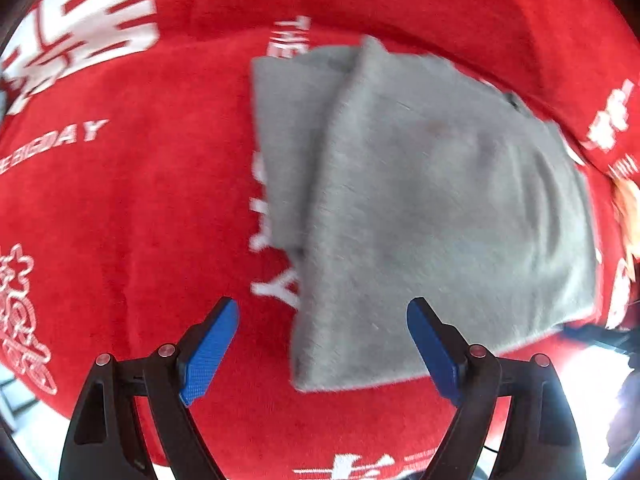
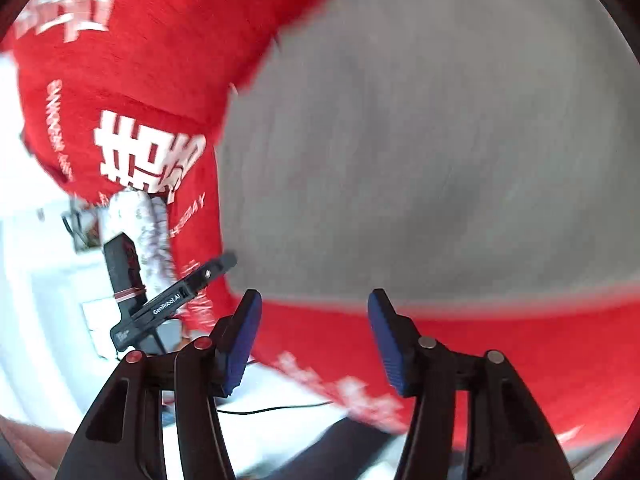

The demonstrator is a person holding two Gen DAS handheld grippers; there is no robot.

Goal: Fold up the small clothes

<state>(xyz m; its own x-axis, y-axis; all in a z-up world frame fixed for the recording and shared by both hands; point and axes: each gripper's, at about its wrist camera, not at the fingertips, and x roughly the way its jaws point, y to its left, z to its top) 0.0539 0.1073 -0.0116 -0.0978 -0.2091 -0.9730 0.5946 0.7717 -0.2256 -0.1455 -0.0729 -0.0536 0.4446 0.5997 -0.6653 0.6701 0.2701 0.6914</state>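
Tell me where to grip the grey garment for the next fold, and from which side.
Grip the grey garment at its near hem corner, just ahead of the open left gripper, coming in low from the near side. That edge lies flat and free on the red blanket, while the far-left side already carries a folded flap. The right gripper is open too.

Place: you are in a home | Clues: soft red blanket point(image 1: 140, 208) with white words, white floor point(image 2: 44, 280)

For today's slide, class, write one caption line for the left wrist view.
Open left gripper poised above a folded grey cloth lying on a red blanket with white lettering.
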